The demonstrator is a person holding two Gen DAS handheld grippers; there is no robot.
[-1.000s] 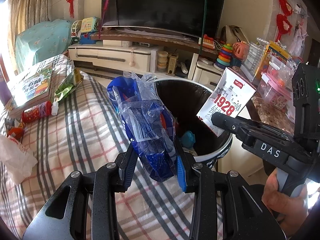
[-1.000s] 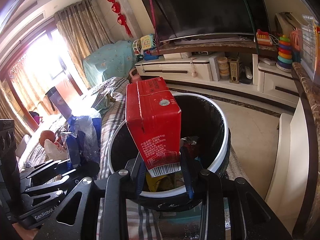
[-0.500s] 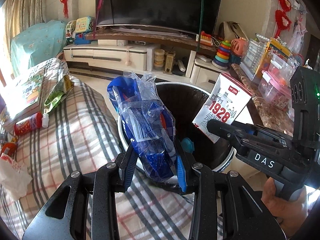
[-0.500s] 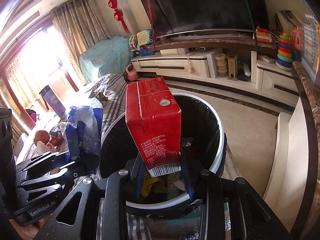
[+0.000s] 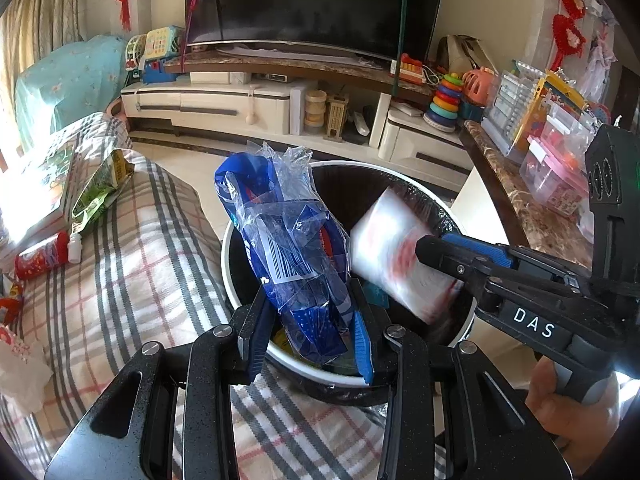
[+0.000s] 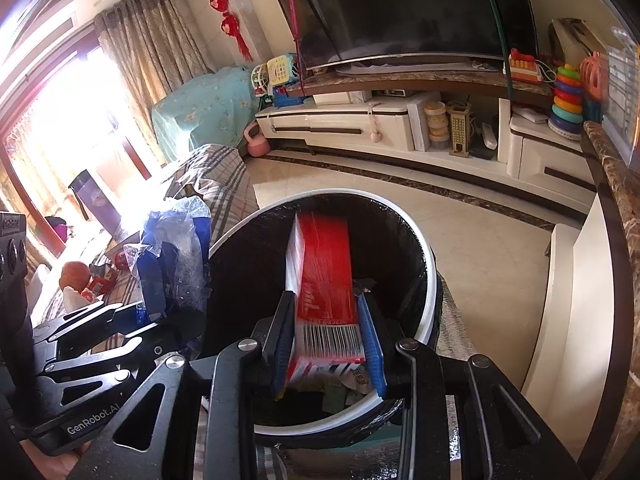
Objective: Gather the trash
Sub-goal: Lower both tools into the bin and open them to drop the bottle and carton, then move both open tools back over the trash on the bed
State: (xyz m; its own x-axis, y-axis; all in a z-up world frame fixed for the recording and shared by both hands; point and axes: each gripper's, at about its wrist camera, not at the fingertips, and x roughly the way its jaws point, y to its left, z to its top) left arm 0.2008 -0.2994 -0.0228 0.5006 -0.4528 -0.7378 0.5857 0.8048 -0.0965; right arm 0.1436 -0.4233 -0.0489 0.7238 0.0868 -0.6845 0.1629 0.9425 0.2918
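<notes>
Red carton (image 6: 324,280) between closing pads of right hand-held gripper (image 6: 329,344), long axis tipping forward into bin (image 6: 428,280) directly below. Left hand-held gripper (image 5: 306,336) clamps blue plastic wrapper (image 5: 288,248) over near rim.

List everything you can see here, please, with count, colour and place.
trash bin: one, black with white rim, centre, beside the cloth
plastic bag: one, blue and clear, over the bin's edge
carton: one, red and white, over the bin
checked cloth: one, grey, pink and white, left
green packet: one, on the cloth
red tube: one, on the cloth
television: one, black, back wall
ring toy: one, multicoloured, on the cabinet
left gripper: black, shut on the plastic bag
right gripper: black, jaws closing, carton between them
hand: one, holding the right gripper
</notes>
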